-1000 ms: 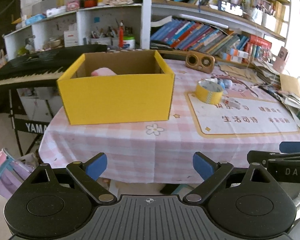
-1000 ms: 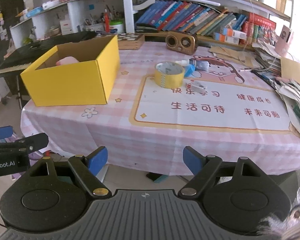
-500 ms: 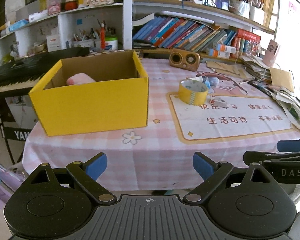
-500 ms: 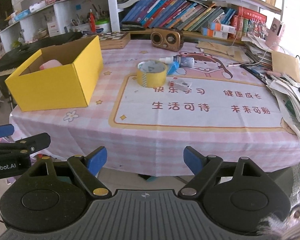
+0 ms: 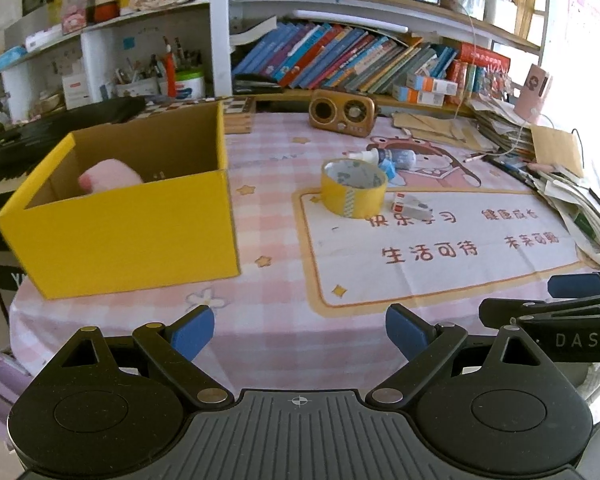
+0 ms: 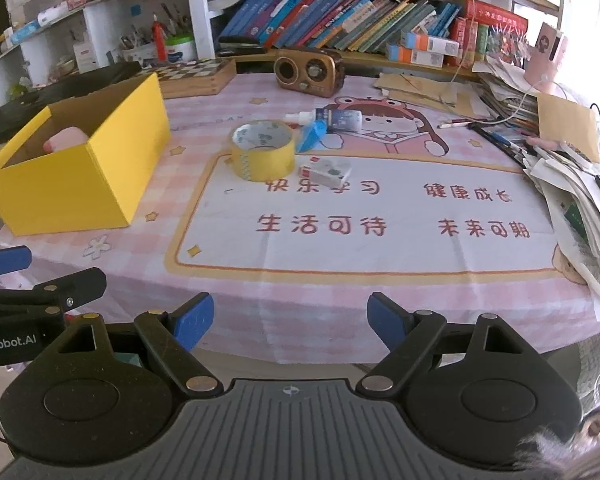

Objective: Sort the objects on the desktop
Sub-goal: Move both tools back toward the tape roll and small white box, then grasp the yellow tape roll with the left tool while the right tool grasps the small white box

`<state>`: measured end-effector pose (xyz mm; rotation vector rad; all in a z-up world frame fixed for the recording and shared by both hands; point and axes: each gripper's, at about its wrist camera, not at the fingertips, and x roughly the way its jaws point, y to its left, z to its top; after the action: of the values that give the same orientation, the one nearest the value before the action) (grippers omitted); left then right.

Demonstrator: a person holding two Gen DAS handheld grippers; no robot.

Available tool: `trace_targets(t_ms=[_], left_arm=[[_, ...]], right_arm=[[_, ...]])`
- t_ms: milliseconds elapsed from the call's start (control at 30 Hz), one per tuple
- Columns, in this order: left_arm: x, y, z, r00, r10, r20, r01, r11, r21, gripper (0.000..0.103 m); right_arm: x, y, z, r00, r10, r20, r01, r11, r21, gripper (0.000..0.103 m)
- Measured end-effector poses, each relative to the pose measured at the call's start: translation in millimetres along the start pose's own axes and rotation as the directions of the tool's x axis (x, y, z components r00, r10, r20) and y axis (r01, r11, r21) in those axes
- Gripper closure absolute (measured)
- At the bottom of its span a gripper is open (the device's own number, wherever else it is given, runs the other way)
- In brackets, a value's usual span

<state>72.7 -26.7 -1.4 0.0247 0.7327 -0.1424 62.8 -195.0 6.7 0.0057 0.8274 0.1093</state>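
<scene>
Tape roll (image 6: 263,149) sits on the bench (image 6: 340,300) near the middle, upright on its edge face, on the printed mat's far left corner. Just right of it we see a small white packet (image 6: 327,169), and behind both a bottle (image 6: 332,117) lying on its side. The yellow box (image 5: 128,204) stands well to the left, with something pink (image 5: 110,174) inside. Our left tool (image 5: 299,330) and right tool (image 6: 290,320) both hang released and empty at the bench's near edge.
</scene>
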Motion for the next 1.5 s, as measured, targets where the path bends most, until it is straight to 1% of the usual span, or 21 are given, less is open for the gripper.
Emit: trace_targets(t_ms=[333, 533, 733, 933, 1033, 1133, 1200, 1300, 1400, 1500], left_arm=[[31, -34, 21, 1.0, -0.011, -0.015, 0.011, 1.0, 0.004, 0.008], [48, -50, 33, 1.0, 0.008, -0.021, -0.008, 1.0, -0.014, 0.008], [62, -60, 45, 0.998, 0.048, -0.029, -0.049, 0.998, -0.034, 0.008], [74, -66, 57, 0.995, 0.09, -0.035, -0.092, 0.994, -0.054, 0.008], [81, -66, 63, 0.994, 0.1, -0.04, -0.103, 0.992, -0.078, 0.008], [93, -66, 69, 0.997, 0.071, -0.032, -0.074, 0.991, -0.113, 0.008], [104, -66, 75, 0.996, 0.081, -0.03, -0.084, 0.989, -0.119, 0.008], [118, -63, 85, 0.995, 0.097, -0.02, -0.098, 0.986, -0.134, 0.008], [132, -60, 95, 0.996, 0.088, -0.012, -0.089, 0.984, -0.155, 0.008], [146, -59, 103, 0.997, 0.08, 0.0, -0.079, 0.986, -0.144, 0.008]], right_arm=[[22, -39, 24, 1.0, -0.002, -0.021, 0.002, 1.0, -0.01, 0.02], [38, -60, 40, 0.999, 0.014, -0.034, -0.015, 0.999, -0.031, 0.02], [55, -77, 55, 0.998, 0.051, -0.04, -0.052, 0.998, -0.045, 0.02], [74, -85, 71, 0.992, 0.111, -0.055, -0.115, 0.99, -0.08, 0.02], [85, -88, 78, 0.988, 0.138, -0.064, -0.144, 0.985, -0.098, 0.02], [98, -93, 84, 0.981, 0.188, -0.041, -0.192, 0.973, -0.127, 0.022], [111, -98, 88, 0.975, 0.22, -0.018, -0.22, 0.962, -0.16, 0.023], [131, -103, 96, 0.967, 0.255, -0.015, -0.253, 0.947, -0.201, 0.025], [147, -105, 104, 0.958, 0.286, -0.011, -0.279, 0.927, -0.249, 0.025], [159, -103, 108, 0.953, 0.304, -0.001, -0.288, 0.901, -0.324, 0.025]])
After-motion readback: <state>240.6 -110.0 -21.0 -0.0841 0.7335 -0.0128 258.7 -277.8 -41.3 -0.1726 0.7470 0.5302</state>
